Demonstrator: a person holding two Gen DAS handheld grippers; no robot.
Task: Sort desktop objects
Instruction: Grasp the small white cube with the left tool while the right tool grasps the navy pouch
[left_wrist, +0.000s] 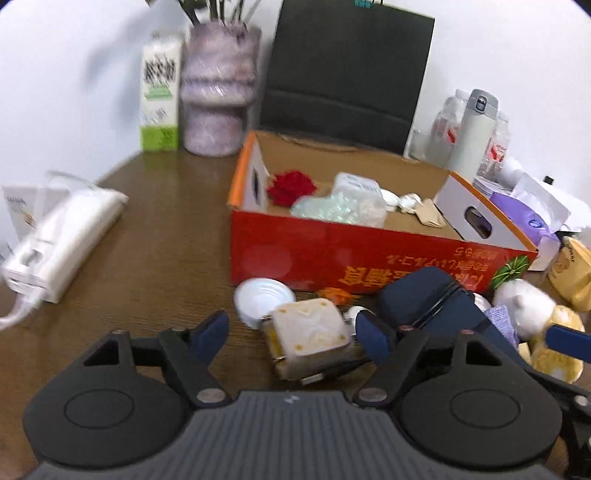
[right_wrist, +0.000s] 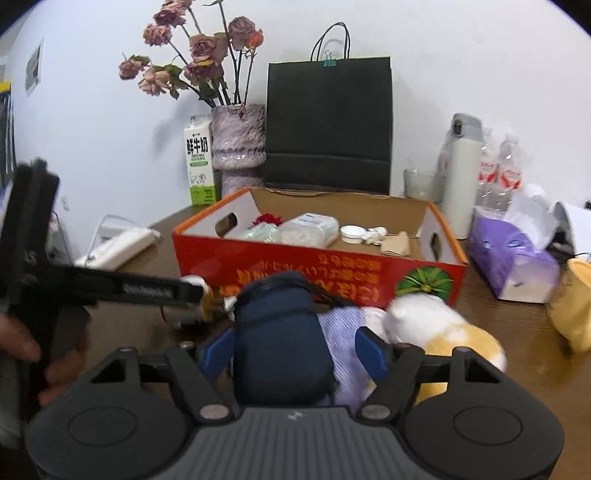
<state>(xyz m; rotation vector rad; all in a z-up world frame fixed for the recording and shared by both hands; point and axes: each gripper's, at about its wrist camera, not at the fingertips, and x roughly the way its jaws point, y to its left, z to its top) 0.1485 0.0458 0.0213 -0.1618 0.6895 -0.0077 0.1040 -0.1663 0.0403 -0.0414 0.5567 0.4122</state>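
Between your left gripper's (left_wrist: 291, 334) blue fingers (left_wrist: 212, 332) lies a cream plastic box (left_wrist: 308, 332), tilted on the brown table (left_wrist: 159, 236). Your jaws stand apart with a gap on the left side; on the right, the pad sits just beside the box's edge, and you cannot tell whether it touches. No earlier view shows how the jaws got here, so read only this: open around the box, not pressing it. Just beyond the box rests a white lid (left_wrist: 260, 297), and to its right a dark blue pouch (left_wrist: 424, 295).

Under your right gripper (right_wrist: 295, 350) that same pouch (right_wrist: 280, 332) sits between the fingers, closer to the left pad; the right pad (right_wrist: 373, 350) stands apart from it, over a lilac cloth (right_wrist: 343, 339). Those jaws are apart too, not clamped. Right of the cloth lies a white and yellow plush toy (right_wrist: 443, 325), blurred. Your left hand (right_wrist: 22, 347) and its gripper cross the left side of this view.

Behind all this stands the red cardboard box (right_wrist: 332, 266), holding a red flower (left_wrist: 291, 186), clear plastic packaging (left_wrist: 351, 203) and crumpled paper. Further back, against the wall, stand a milk carton (right_wrist: 199, 166), a vase of dried roses (right_wrist: 238, 144), a black paper bag (right_wrist: 328, 122) and a white flask (right_wrist: 461, 173).
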